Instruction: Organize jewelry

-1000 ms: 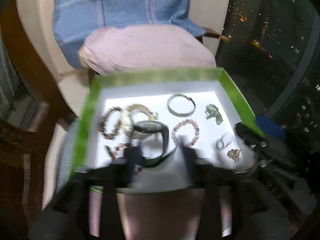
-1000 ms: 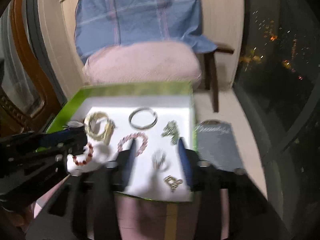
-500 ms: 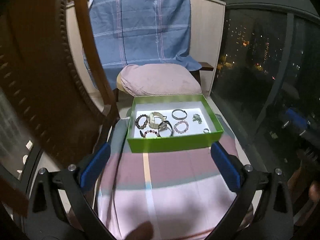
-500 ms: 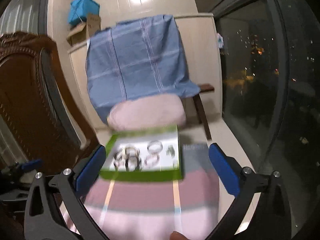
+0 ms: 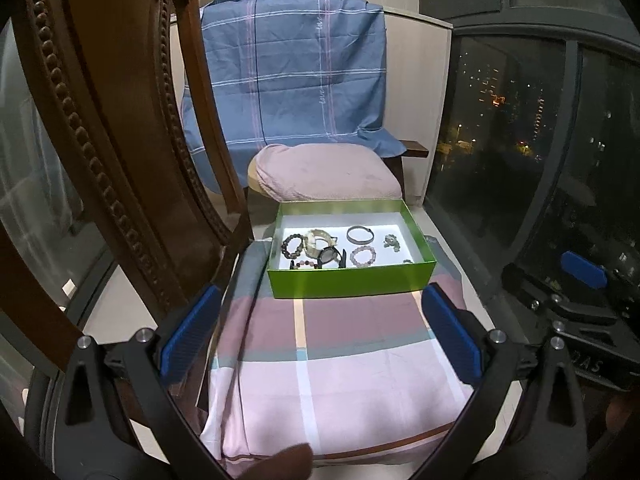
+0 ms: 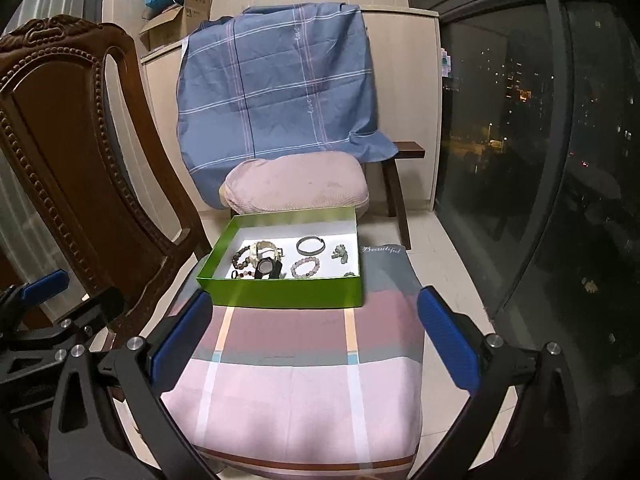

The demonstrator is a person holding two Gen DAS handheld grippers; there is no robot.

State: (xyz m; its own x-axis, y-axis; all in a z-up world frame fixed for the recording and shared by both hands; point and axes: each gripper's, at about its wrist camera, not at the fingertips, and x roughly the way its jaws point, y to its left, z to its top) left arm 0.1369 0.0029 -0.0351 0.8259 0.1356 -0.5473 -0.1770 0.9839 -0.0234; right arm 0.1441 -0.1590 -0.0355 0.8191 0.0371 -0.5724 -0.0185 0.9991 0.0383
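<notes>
Script reading "Beautiful" (image 6: 381,249) is showing on the grey end of the striped cloth (image 6: 296,380) just right of the green box (image 6: 280,294), and "love" (image 6: 309,105) is running sideways, more than once, down the blue checked sheet (image 6: 276,92) draped behind; the cardboard carton (image 6: 176,24) up on the cabinet is carrying print too small to read. You are holding your left tool (image 5: 320,336) and your right tool (image 6: 314,342) with the blue pads spread fully apart, having just finished opening, and nothing is sitting between the pads of either; both are released and hanging over the near, pink part of the cloth, with the box lying beyond the fingertips, apart from them and roughly centred between the pads in each wrist view. The box is sitting open on the far end of the cloth-covered seat, just in front of a pink cushion (image 6: 296,184). Inside, on its white floor, a dark beaded bracelet (image 5: 293,245) is lying at the left beside a pale cream bangle (image 5: 318,236); a black watch (image 5: 330,257) is sitting in front of those, touching them; a reddish bead string (image 5: 307,265) is lying at the near left wall; a thin metal bangle (image 5: 360,235) is lying toward the back, with a pink beaded bracelet (image 5: 362,257) in front of it; a small greenish piece (image 5: 391,242) is resting near the right wall. A carved wooden chair (image 5: 120,128) is standing at your left.
</notes>
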